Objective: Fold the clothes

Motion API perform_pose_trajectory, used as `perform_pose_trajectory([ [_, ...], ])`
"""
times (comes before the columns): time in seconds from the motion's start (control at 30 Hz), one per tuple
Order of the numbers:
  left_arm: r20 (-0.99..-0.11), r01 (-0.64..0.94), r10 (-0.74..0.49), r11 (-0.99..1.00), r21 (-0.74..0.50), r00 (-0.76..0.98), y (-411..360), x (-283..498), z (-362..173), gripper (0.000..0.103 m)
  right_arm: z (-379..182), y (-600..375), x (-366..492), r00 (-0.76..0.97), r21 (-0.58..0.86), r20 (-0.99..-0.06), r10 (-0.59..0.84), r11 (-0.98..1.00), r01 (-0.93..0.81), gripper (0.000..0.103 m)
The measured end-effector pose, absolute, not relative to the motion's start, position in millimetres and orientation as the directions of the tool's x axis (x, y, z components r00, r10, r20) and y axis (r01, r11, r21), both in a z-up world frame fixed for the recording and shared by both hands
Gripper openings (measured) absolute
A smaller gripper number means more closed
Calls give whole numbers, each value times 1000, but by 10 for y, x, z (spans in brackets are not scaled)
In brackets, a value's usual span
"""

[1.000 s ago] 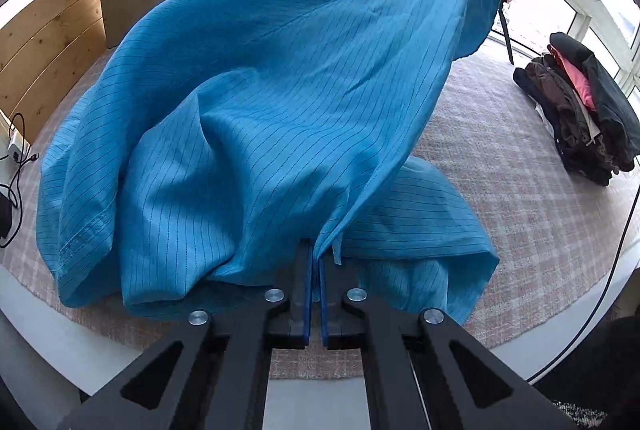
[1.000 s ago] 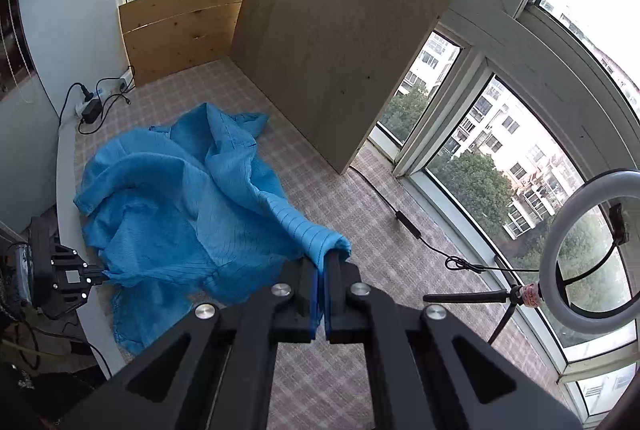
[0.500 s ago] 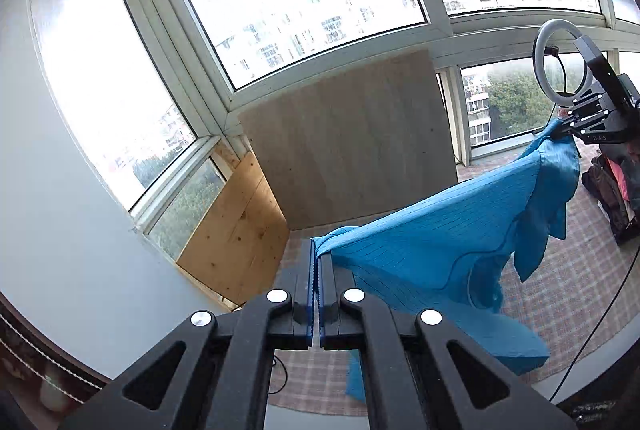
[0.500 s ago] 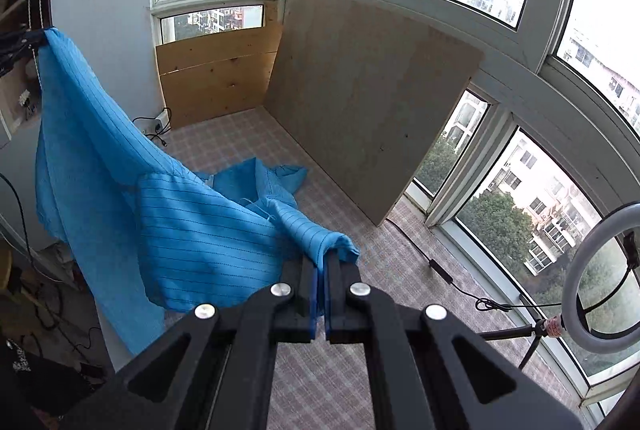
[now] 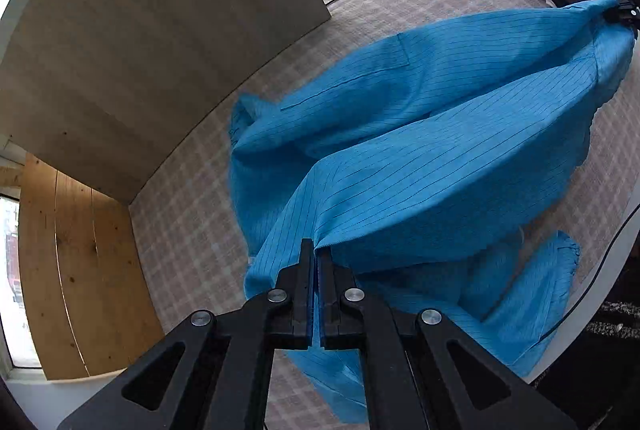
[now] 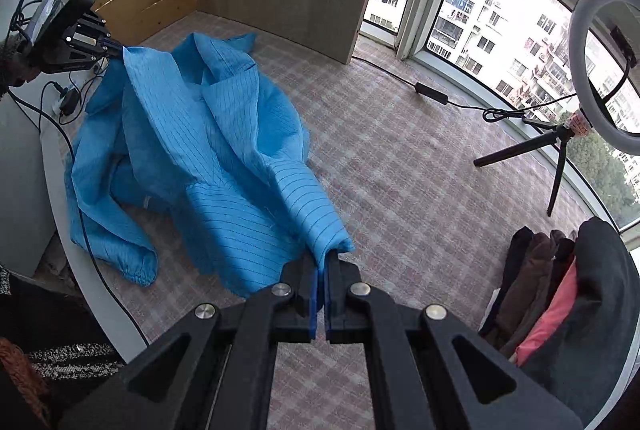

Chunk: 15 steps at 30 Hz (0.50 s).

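Item: blue striped garment (image 5: 420, 158) — folding barely begun. We held it by two edges. The left gripper (image 5: 316, 262) was clamped shut on a hem fold right at its tips; the right gripper (image 6: 322, 262) was likewise closed on a bunched corner of the cloth. Between the two grips the fabric hung in a loose span, its lower parts and one elastic-cuffed sleeve (image 6: 138, 266) trailing on the surface just below and left of the right fingers. No fold was made, by our judgement; spreading it flat, squaring the sleeves and folding all remained.

Surface: a checked pink-grey cloth (image 6: 400, 166) over a pale rounded table, beneath and beyond both pairs of fingers.

To the right of the right fingers, close by — a pile of dark clothes (image 6: 560, 290) with one pink piece, apparently waiting.

Farther ahead: a ring light (image 6: 600, 58) on a small tripod, its cable (image 6: 432, 94) running across the cloth.

Farthest: a leaning brown board (image 5: 140, 42), wood panelling (image 5: 80, 270) and curved windows onto apartment blocks.
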<state>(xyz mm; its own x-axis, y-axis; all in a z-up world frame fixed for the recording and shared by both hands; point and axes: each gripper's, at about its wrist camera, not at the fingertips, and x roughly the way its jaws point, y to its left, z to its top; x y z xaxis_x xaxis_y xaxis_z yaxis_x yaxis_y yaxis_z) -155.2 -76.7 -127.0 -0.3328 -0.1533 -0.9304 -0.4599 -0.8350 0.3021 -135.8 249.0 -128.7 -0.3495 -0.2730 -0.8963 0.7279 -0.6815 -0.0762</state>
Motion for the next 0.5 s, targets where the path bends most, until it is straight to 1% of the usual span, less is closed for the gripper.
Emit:
perform_pose_trajectory([
  [0.1,-928,-501,-131,-811,302,-348,-730,-1830,-1228,1,-1423,2524,-1316,-317,-21,-909,-272,-729,684,1],
  [0.2,-919,-554,-119,-767,325,-376,-617,-2124,-1168,1,-1378,2526,-1249,-342,-32,-904,-256,-758,652,1],
  [0.23,-920,-580,-110,-746,327,-377,-552,-2223,-1175,3,-1347,2530,-1220,-350,-34,-902,-253,-766,641,1],
  [0.27,-922,-604,-103,-727,326,-373,-496,-2326,-1191,6,-1322,2537,-1200,-356,-38,-901,-247,-774,632,1],
  [0.3,-927,-631,-103,-706,323,-359,-443,-2437,-1243,12,-1296,2544,-1180,-361,-41,-901,-241,-781,623,1],
  [0.33,-929,-653,-116,-680,332,-351,-384,-2531,-1319,19,-1270,2551,-1160,-366,-44,-901,-235,-788,614,2],
  [0.37,-926,-670,-137,-655,351,-352,-325,-2607,-1392,32,-1246,2566,-1151,-371,-47,-900,-230,-795,605,2],
  [0.4,-925,-688,-148,-629,362,-351,-263,-2661,-1461,37,-1231,2585,-1151,-375,-48,-900,-224,-802,595,2],
  [0.5,-934,-743,-130,-575,343,-331,-86,-2724,-1589,38,-1227,2658,-1177,-366,-32,-905,-216,-824,565,2],
])
